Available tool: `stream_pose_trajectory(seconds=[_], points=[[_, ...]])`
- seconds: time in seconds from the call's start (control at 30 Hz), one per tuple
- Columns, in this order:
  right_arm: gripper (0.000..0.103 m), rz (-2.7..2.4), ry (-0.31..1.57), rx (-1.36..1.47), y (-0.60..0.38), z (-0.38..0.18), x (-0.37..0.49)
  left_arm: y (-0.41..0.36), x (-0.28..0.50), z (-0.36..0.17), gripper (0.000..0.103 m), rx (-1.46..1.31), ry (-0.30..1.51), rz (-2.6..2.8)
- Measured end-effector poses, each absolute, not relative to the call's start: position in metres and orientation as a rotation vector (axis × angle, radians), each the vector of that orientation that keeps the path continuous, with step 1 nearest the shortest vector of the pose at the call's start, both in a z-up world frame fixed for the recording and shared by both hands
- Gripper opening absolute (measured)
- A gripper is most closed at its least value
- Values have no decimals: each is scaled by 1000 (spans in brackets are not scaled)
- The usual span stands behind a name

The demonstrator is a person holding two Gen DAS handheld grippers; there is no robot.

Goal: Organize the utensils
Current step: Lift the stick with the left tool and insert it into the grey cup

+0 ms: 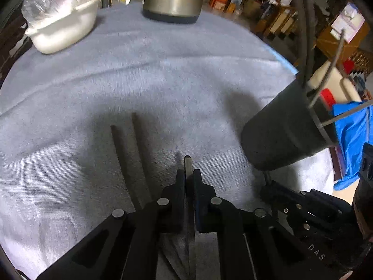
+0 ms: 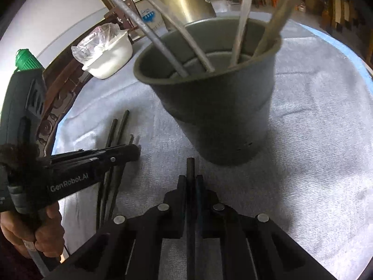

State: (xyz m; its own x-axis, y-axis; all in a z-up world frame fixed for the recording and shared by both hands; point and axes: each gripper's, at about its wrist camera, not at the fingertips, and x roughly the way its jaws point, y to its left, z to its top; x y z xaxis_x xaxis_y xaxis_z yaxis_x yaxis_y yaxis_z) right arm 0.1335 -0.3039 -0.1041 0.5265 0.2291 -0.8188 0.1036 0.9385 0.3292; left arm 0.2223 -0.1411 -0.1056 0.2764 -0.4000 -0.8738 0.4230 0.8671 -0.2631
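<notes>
In the left wrist view my left gripper [image 1: 187,175] is shut on a thin grey utensil [image 1: 187,162] whose pointed tip sticks out past the pads. Two dark chopsticks [image 1: 139,144] lie on the cloth just left of it. A grey cup [image 1: 279,130] holding several utensils stands to the right. My right gripper [image 2: 190,179] is shut on a dark rod-like chopstick [image 2: 190,166], its end close to the foot of the cup [image 2: 209,107]. The right wrist view also has the left gripper [image 2: 136,151], held by a hand [image 2: 39,233], over the loose chopsticks [image 2: 116,137].
A blue-grey cloth [image 1: 163,70] covers the round table. A white tub with a plastic bag [image 1: 63,28] and a brass-coloured kettle [image 1: 173,0] stand at the far side. A blue bag [image 1: 352,140] hangs past the table's right edge.
</notes>
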Motion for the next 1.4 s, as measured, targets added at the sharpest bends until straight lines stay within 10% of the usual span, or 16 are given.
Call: stream_pose_trajectory(seconds=[1.4], points=[[8,128,128,445,-369,112,22,-106,115,138,5,-181,464,-576]])
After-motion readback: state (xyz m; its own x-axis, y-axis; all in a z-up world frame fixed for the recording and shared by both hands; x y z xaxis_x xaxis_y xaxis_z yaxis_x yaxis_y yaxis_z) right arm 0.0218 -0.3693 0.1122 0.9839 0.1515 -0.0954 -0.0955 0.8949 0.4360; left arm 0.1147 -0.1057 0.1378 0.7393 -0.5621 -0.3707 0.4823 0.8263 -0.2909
